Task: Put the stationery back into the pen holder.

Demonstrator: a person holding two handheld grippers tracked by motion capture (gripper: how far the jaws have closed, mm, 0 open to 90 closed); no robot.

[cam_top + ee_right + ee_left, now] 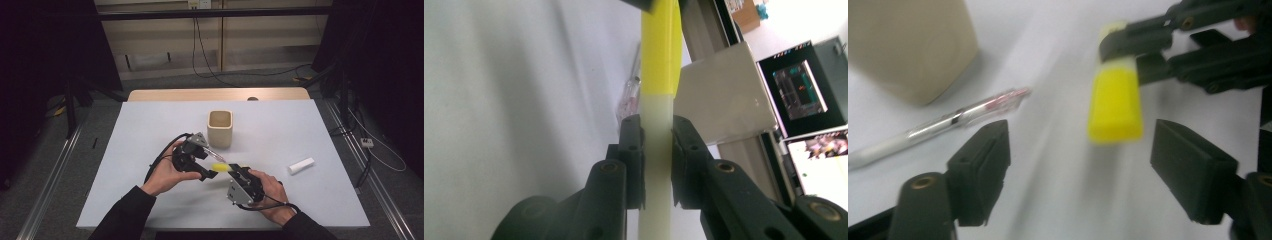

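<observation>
Item: yellow highlighter (220,167), pale translucent barrel with a yellow cap. No brand, label or writing could be read on it in any view; the blur in the left gripper view (1114,102) hid any print on the cap.

Position: you held the highlighter above the white surface (150,125), between your two hands. Your right tool (235,171) was clamped on the pale barrel; in the right gripper view both pads pressed its sides (656,150), and the yellow cap ran up and away from the jaws. Your left tool (207,173) had its jaws spread apart; in the left gripper view the cap end hung between and just beyond the two pads, touching neither. Whether anything sat at the top edge of the right gripper view on the cap could not be made out, as it was cut off there.

Other entries:
- Clear ballpoint pen (938,127), red detail near the tip, lying on the surface beside the holder; writing on it too blurred to read.
- Beige square pen holder (220,128), upright, behind your hands.
- White cylindrical piece (301,165), lying well to your right; what it was could not be told.
- Monitor (800,90) in the background of the right gripper view, lit, contents too small to read.

Your left hand (167,175) and right hand (272,192) each wrapped a tool body, hiding parts of both.
</observation>
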